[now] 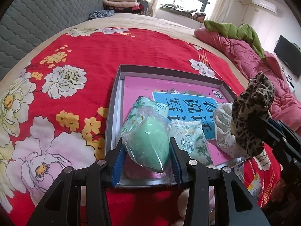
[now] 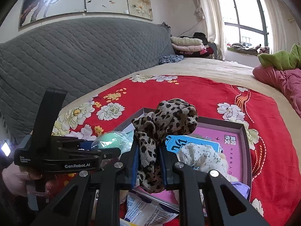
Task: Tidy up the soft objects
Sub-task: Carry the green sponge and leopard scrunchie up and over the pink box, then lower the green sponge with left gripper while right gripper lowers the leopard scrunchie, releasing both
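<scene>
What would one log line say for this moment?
left tongs: gripping bagged green sponge | right tongs: gripping leopard cloth | both over tray

One grey box (image 1: 120, 86), one pink book (image 1: 139, 88), two bagged packets (image 1: 148, 131), two cloth bundles (image 1: 252, 103).

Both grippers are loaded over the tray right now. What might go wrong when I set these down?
1. The left gripper pinches the green sponge through loose, slick plastic wrap, so it may slip out.
2. The leopard-print cloth bunches well above the right gripper and may snag the pads on release.
3. The tray is already crowded near the front; the white floral cloth could be pushed out.
</scene>
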